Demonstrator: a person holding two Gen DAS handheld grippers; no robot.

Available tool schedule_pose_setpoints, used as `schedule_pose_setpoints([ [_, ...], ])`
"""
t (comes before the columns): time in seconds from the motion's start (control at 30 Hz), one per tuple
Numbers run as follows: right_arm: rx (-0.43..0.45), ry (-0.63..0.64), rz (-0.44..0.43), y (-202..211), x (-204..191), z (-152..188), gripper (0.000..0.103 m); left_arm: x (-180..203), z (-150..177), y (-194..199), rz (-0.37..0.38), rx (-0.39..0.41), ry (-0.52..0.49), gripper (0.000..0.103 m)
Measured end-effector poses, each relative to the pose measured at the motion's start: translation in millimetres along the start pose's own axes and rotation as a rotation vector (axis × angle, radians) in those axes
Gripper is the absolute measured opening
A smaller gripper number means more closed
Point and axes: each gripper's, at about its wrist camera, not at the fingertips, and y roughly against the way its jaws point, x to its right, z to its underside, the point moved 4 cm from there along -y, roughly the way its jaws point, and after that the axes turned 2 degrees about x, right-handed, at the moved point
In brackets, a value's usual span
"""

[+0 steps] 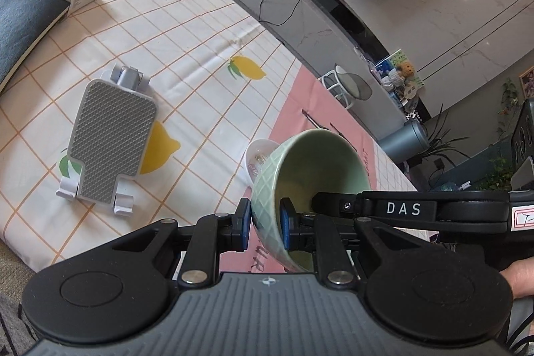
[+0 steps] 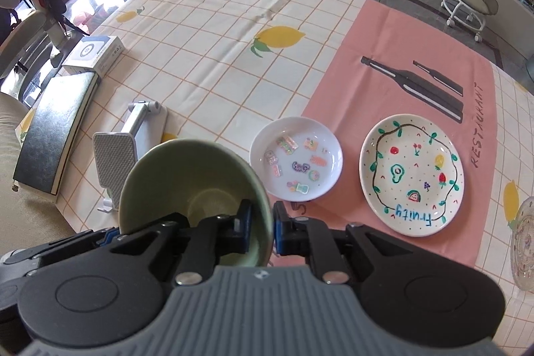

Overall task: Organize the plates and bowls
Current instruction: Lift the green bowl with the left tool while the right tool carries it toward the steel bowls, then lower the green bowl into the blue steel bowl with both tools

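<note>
A pale green bowl [image 1: 320,162] hangs tilted above the tablecloth, held by both grippers. My left gripper [image 1: 266,224] is shut on its near wall, one blue pad outside and one inside. My right gripper [image 2: 262,226] is shut on the rim of the green bowl [image 2: 187,175] at the opposite side; its black fingers [image 1: 330,201] reach in from the right. Beyond the bowl lies a small white dish [image 2: 297,159] with stickers in it, and to its right a white "Fruity" plate [image 2: 412,175]. A clear glass plate [image 2: 524,242] shows at the right edge.
A grey folding stand [image 2: 115,162] lies flat left of the bowl. A black notebook [image 2: 53,135] and a white box [image 2: 95,52] sit at the table's left edge. A white stool [image 2: 467,2] stands on the floor beyond. A person's hand [image 1: 520,279] shows at the right.
</note>
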Motion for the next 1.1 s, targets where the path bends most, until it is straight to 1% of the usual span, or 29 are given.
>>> schedule_pose_setpoints([
  [0.13, 0.033, -0.003, 0.031, 14.1, 1.1, 2.0, 0.012, 7.4, 1.5, 3.3, 0.046, 0.019, -0.010, 0.019],
  [0.23, 0.065, -0.002, 0.050, 28.0, 3.6, 4.9, 0.010, 15.8, 3.4, 7.3, 0.058, 0.020, -0.052, 0.019],
  [0.3, 0.076, 0.009, 0.056, 36.5, 4.9, 7.8, 0.010, 22.4, 5.9, 12.8, 0.072, 0.047, -0.087, 0.019],
  [0.43, 0.132, -0.012, 0.056, 57.3, 10.0, 13.8, 0.009, 31.3, 9.6, 21.2, 0.122, 0.093, -0.104, 0.019],
  [0.67, 0.202, -0.012, 0.092, 86.7, 15.6, 33.0, 0.008, 45.9, 21.3, 28.2, 0.193, 0.096, -0.149, 0.019],
  [0.77, 0.228, -0.027, 0.097, 98.9, 20.7, 43.0, 0.007, 51.2, 25.6, 29.4, 0.233, 0.081, -0.168, 0.019],
  [0.9, 0.264, -0.086, 0.105, 114.6, 31.2, 55.4, 0.007, 60.7, 35.0, 29.3, 0.281, 0.057, -0.213, 0.019],
  [0.97, 0.278, -0.100, 0.114, 120.8, 35.6, 61.7, 0.007, 65.6, 40.6, 27.8, 0.294, 0.032, -0.234, 0.019],
  [1.1, 0.262, -0.117, 0.122, 123.4, 45.2, 75.1, 0.007, 72.4, 51.0, 24.2, 0.298, -0.008, -0.275, 0.019],
])
